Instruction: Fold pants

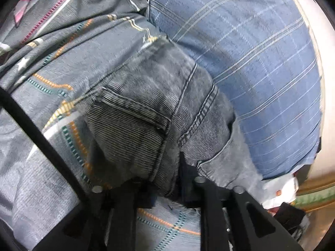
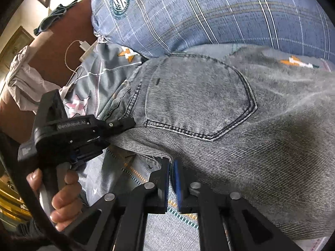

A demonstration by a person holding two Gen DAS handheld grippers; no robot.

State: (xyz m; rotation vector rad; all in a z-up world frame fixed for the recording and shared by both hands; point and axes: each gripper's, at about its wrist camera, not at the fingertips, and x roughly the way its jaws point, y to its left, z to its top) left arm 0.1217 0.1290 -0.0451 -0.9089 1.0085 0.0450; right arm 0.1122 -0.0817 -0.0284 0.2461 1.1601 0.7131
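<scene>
Jeans (image 2: 209,108) of washed grey denim lie bunched directly ahead of both grippers, on a grey bedsheet (image 1: 69,67) patterned with stars and dashed orange and teal lines.

Right gripper (image 2: 171,179): blue-padded fingers nearly together, a narrow slit between the pads. A denim edge hangs just above the tips; whether the pads pinch it cannot be told. Back pocket (image 2: 201,102) with double stitching sits just beyond the tips, slightly right.

Left gripper (image 1: 165,186), own view: jaws partly apart, a thick fold of the jeans wedged between them, seam and pocket edge rising straight ahead. Fingertips buried in cloth; pads appear to press on the fold. In the right wrist view the same gripper (image 2: 123,125) comes in from the left, its tip at the waistband end of the jeans, a person's hand (image 2: 60,196) wrapped round its handle below.

Farther out: a blue plaid pillow (image 2: 209,16) beyond the jeans, touching them. A white charger with cable (image 2: 83,48) lies far left of the right gripper.
</scene>
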